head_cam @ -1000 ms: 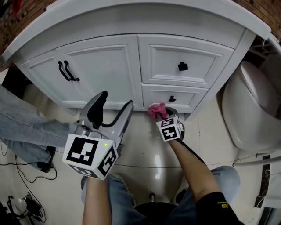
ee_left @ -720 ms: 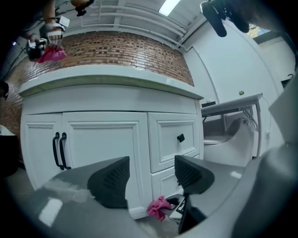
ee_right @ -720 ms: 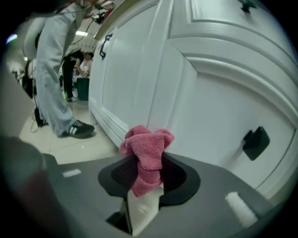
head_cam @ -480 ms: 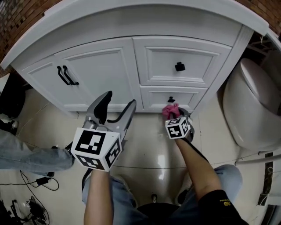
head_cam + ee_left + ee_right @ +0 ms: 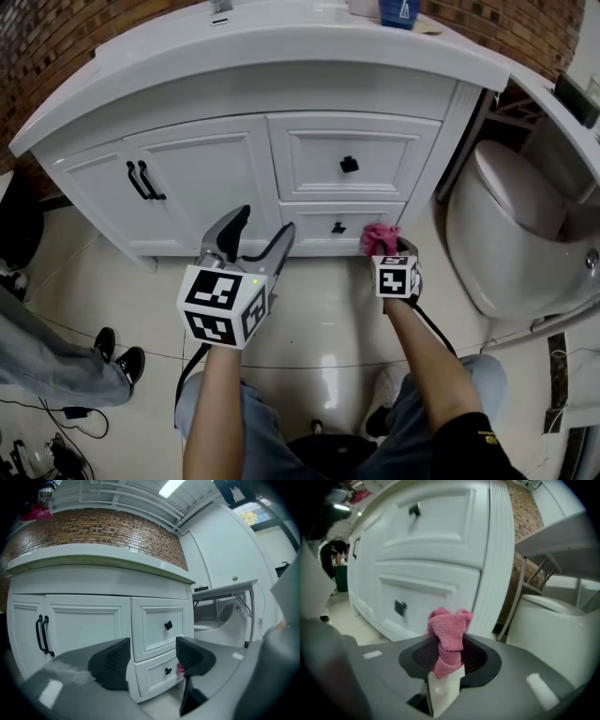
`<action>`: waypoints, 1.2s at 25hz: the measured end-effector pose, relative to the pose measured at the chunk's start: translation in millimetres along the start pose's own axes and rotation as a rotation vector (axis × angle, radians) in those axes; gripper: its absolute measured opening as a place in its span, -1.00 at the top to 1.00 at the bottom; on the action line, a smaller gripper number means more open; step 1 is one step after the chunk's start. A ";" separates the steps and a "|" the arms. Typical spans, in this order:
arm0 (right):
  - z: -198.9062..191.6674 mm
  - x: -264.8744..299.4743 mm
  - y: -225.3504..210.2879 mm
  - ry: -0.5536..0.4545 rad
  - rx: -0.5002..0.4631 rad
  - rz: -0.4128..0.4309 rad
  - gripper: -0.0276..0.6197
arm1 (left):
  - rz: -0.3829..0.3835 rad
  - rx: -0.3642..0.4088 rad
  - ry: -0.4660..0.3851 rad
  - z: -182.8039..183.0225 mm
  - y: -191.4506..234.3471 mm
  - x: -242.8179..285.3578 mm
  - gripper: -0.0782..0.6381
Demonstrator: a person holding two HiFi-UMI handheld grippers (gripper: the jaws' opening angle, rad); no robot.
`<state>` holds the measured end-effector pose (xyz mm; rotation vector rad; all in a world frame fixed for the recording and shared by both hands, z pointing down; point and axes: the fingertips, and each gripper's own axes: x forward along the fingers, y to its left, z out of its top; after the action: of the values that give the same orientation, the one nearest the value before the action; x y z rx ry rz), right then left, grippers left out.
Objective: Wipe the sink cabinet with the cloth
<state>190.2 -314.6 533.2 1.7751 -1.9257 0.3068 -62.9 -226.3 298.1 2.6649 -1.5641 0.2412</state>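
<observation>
At the far left a bystander's shoes point(image 5: 117, 349) stand on the tiled floor, well clear of the work. Next comes the sink cabinet point(image 5: 234, 155), its left door carrying two black bar handles point(image 5: 142, 180). The left gripper point(image 5: 261, 230) hangs in front of that door with its jaws apart and nothing between them. Further right, the right gripper point(image 5: 384, 251) has its jaws clamped on the pink cloth point(image 5: 379, 238), which is bunched into a small wad above the tips. It sits low, near the right end of the lower drawer, just right of the drawer's knob point(image 5: 338, 228). Whether it touches the wood cannot be told. The toilet point(image 5: 511, 234) stands close on the right. With so little cloth showing, a firm stroke could bring the hard jaws against the paint. A leftward sweep could also snag the wad on the knob and pull it free.
</observation>
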 end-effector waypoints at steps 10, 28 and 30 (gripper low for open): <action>178.3 -287.0 38.7 -0.543 0.083 0.205 0.53 | 0.013 -0.065 -0.190 57.0 -77.6 -121.1 -0.07; 116.1 -445.0 43.6 -0.617 0.191 0.250 0.53 | 0.036 -0.031 -0.246 66.0 -164.5 -211.3 -0.07; 112.8 -453.9 42.5 -0.624 0.188 0.259 0.53 | 0.037 -0.031 -0.246 65.2 -171.2 -216.0 -0.07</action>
<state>137.0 28.9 217.5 1.8894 -2.6485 0.0107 -9.9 36.8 207.4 2.7299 -1.6646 -0.1149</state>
